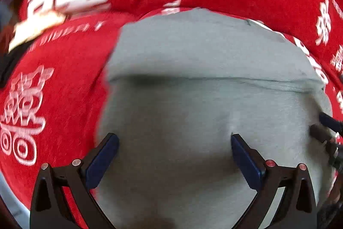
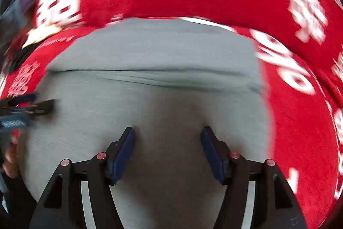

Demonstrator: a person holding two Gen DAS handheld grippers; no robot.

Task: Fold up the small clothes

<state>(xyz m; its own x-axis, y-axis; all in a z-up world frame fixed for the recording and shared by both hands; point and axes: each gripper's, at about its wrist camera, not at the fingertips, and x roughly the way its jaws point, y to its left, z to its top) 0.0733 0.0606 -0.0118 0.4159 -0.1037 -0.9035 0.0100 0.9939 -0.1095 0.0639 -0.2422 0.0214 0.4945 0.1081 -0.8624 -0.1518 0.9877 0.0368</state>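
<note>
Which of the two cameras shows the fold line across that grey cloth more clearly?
The left wrist view: there the fold on the grey garment reads as one fairly sharp ridge from side to side. The right wrist view shows the same fold, smeared by motion blur.

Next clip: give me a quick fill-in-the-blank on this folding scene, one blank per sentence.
1. The garment being folded is ___ in colour.
2. It lies on a ___ cloth printed with white characters.
3. The left gripper has its jaws ___.
4. The right gripper holds ___ between its jaws.

Missing words: grey; red; open; nothing
</note>
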